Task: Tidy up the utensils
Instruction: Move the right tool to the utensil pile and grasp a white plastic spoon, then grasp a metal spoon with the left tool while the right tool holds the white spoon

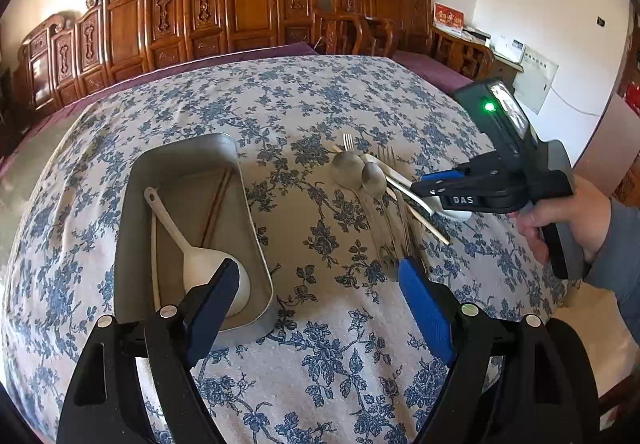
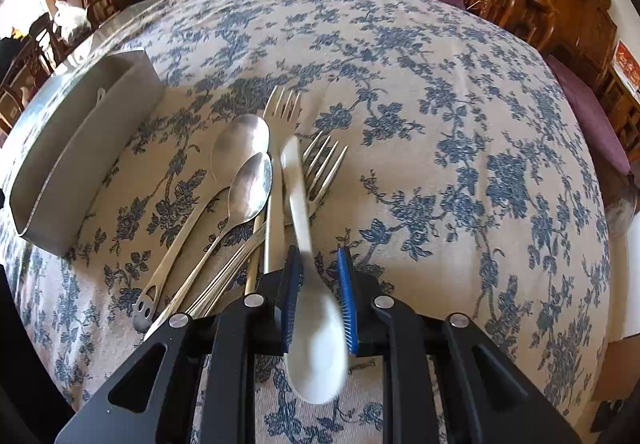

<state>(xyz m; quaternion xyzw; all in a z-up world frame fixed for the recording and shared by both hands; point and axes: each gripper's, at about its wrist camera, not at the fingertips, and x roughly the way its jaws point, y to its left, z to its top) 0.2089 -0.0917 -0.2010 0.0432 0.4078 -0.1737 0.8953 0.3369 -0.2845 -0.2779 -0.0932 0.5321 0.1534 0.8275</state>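
I am holding my right jaws point(image 2: 319, 286) narrowly spread around the white plastic spoon point(image 2: 304, 228), its handle running toward twelve o'clock, pads not visibly pinching, nearer than my wide-spread left jaws point(image 1: 320, 308).

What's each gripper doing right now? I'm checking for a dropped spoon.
Left gripper: open, empty.
Right gripper: white spoon between its pads; whether they press it cannot be told.
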